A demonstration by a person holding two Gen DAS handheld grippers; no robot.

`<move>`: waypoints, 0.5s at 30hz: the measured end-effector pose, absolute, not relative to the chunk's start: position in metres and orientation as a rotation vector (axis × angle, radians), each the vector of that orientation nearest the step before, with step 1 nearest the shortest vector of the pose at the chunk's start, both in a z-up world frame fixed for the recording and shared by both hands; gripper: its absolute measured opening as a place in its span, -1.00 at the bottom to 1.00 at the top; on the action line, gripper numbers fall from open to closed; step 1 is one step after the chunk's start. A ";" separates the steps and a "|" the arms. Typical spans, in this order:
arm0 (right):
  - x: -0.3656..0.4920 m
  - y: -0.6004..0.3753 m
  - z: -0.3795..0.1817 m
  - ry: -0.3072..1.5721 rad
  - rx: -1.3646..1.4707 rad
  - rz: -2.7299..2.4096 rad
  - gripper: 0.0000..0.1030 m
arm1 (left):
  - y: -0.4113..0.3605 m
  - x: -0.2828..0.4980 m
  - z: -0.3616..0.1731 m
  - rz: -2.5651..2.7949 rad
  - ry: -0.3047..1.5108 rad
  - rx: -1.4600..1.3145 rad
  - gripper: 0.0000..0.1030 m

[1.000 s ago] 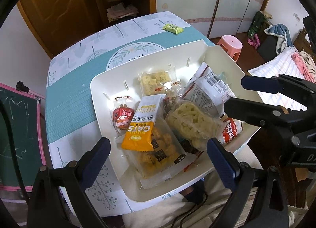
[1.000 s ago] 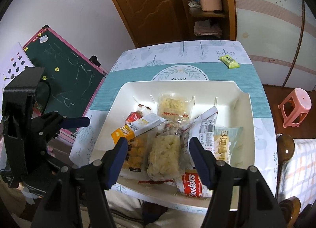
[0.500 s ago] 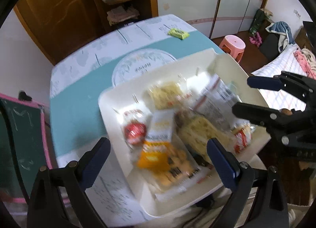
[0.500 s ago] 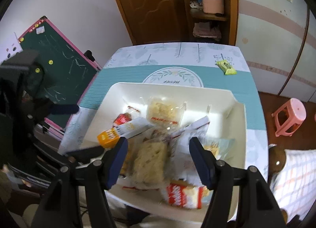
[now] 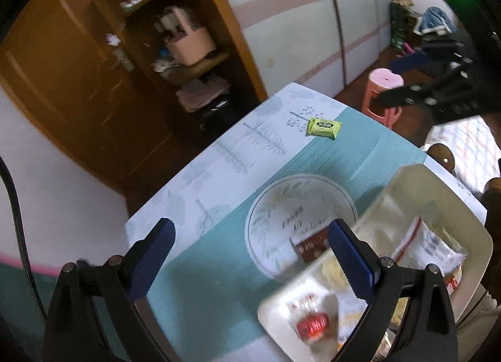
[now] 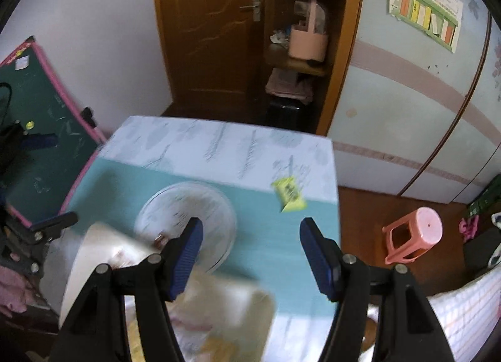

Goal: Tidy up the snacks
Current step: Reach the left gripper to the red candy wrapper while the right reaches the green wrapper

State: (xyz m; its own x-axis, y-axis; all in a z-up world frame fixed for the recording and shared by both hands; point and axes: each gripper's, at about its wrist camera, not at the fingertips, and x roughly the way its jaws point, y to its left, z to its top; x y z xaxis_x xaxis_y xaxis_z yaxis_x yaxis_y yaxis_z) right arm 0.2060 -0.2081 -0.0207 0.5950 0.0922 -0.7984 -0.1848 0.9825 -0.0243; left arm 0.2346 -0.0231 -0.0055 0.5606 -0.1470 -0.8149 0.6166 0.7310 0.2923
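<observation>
A white tray (image 5: 438, 178) of several snack packets sits at the near end of the teal and white table (image 5: 219, 174). In it a red packet (image 5: 313, 324) and a clear packet with a red stripe (image 5: 422, 244) show, both blurred. A lone green packet (image 5: 324, 127) lies at the far right of the table, and shows again as the green packet (image 6: 289, 194) just beyond my right gripper (image 6: 253, 255). That gripper stands open and empty above the table. My left gripper (image 5: 250, 255) is open and empty over the tray's far left corner. The tray (image 6: 94, 252) is a blur at the lower left.
A pink stool (image 6: 413, 236) stands on the floor right of the table. A green chalkboard with a pink frame (image 6: 37, 155) leans at the left. Behind the table are a wooden door (image 6: 213, 33), a corner shelf and a pale wardrobe. A bed edge shows at the lower right.
Both views have swung forward over the table. The tray has slid to the bottom of each picture and the green packet now sits nearer the middle. Both grippers stay open and empty.
</observation>
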 end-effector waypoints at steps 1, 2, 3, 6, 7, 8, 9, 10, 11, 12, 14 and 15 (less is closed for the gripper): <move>0.223 -0.212 -0.026 0.935 -0.127 0.152 0.26 | -0.026 0.242 -0.009 -0.502 0.877 0.614 0.90; 0.238 -0.214 -0.034 0.953 -0.138 0.153 0.26 | -0.030 0.254 -0.017 -0.536 0.895 0.632 0.90; 0.252 -0.215 -0.043 0.976 -0.148 0.166 0.26 | -0.034 0.265 -0.027 -0.566 0.913 0.659 0.90; 0.283 -0.214 -0.073 1.043 -0.166 0.197 0.26 | -0.046 0.285 -0.059 -0.620 0.965 0.717 0.85; 0.292 -0.214 -0.085 1.064 -0.174 0.204 0.26 | -0.048 0.292 -0.072 -0.637 0.990 0.732 0.81; 0.302 -0.214 -0.098 1.084 -0.181 0.208 0.26 | -0.051 0.300 -0.088 -0.657 1.022 0.752 0.75; 0.312 -0.213 -0.111 1.106 -0.181 0.223 0.26 | -0.054 0.306 -0.100 -0.671 1.049 0.771 0.61; 0.319 -0.214 -0.120 1.123 -0.177 0.234 0.26 | -0.056 0.311 -0.115 -0.693 1.081 0.797 0.48; 0.329 -0.215 -0.135 1.149 -0.170 0.244 0.26 | -0.058 0.316 -0.131 -0.721 1.113 0.828 0.44; 0.335 -0.215 -0.143 1.168 -0.162 0.254 0.26 | -0.058 0.318 -0.142 -0.735 1.134 0.851 0.42; 0.349 -0.217 -0.163 1.220 -0.132 0.280 0.26 | -0.060 0.325 -0.164 -0.785 1.189 0.883 0.41; 0.355 -0.218 -0.172 1.241 -0.112 0.291 0.26 | -0.060 0.327 -0.172 -0.818 1.217 0.880 0.41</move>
